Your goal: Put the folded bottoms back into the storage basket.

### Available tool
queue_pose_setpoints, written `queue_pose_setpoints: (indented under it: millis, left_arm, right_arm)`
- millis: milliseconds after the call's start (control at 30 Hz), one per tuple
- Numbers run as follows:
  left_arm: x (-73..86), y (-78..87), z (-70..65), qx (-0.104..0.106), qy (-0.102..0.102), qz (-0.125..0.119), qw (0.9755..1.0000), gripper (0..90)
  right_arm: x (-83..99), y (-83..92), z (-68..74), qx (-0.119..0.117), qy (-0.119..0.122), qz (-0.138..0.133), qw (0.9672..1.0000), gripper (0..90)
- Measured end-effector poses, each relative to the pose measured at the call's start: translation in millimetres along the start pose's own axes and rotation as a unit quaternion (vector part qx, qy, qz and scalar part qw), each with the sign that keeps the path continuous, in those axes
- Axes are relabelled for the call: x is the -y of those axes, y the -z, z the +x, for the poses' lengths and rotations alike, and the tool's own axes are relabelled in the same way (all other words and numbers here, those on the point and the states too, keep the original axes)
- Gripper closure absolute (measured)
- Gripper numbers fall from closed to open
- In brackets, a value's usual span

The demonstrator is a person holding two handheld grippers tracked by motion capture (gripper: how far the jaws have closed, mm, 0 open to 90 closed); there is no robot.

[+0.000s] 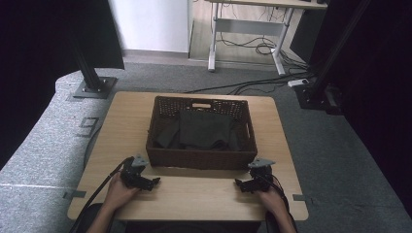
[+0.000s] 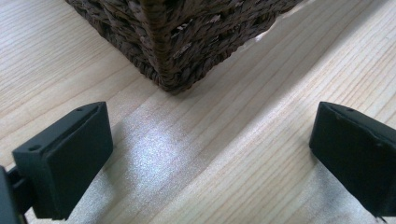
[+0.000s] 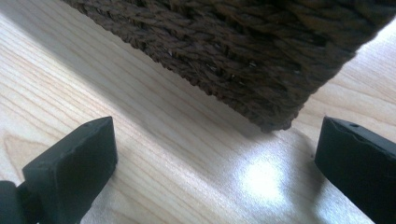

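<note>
Two grippers sit low on the wooden table (image 1: 121, 121), both just short of a dark woven basket (image 1: 201, 158) that stands straight ahead of them, its near wall running between the two. Basket is the biggest thing and likely the thing to handle: wicker, rigid walls, rough braided weave, so probably light and stiff with good friction for the pads, not fragile but the weave could flex or creak if pinched hard at one spot. Handle cutouts show in the far wall and the right end wall; those or the top rim look like the best places to take hold, one gripper per side, since a single corner grab would likely tip it. Inside lies dark folded cloth (image 1: 204, 130), soft and limp, adds little weight by my guess; it would slump if lifted alone. Left gripper (image 1: 154, 182) has its jaws spread wide with nothing between them, and in the left gripper view the basket's near left corner (image 2: 170, 70) is just ahead, apart from both jaws. Right gripper (image 1: 239, 184) is likewise spread and empty; the right gripper view puts the basket's near right corner (image 3: 275, 112) close ahead, not touching.
</note>
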State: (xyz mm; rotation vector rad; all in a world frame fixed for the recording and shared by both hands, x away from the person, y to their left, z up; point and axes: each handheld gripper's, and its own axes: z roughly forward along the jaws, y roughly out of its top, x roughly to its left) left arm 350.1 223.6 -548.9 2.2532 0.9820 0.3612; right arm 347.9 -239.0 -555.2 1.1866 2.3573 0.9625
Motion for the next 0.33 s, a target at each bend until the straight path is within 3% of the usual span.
queue_pose_setpoints:
  millis: [67,333]
  left_arm:
    - [-0.1,-0.2,0.0,-0.002,0.002,0.0,1.0,0.0]
    - [-0.2,-0.3,0.1,-0.003,0.003,0.0,1.0,0.0]
  right_arm:
    - [1.2,-1.3,0.4,0.002,-0.002,-0.011,0.9999,0.0]
    - [1.0,-1.6,0.4,0.003,-0.003,-0.012,0.9999,0.0]
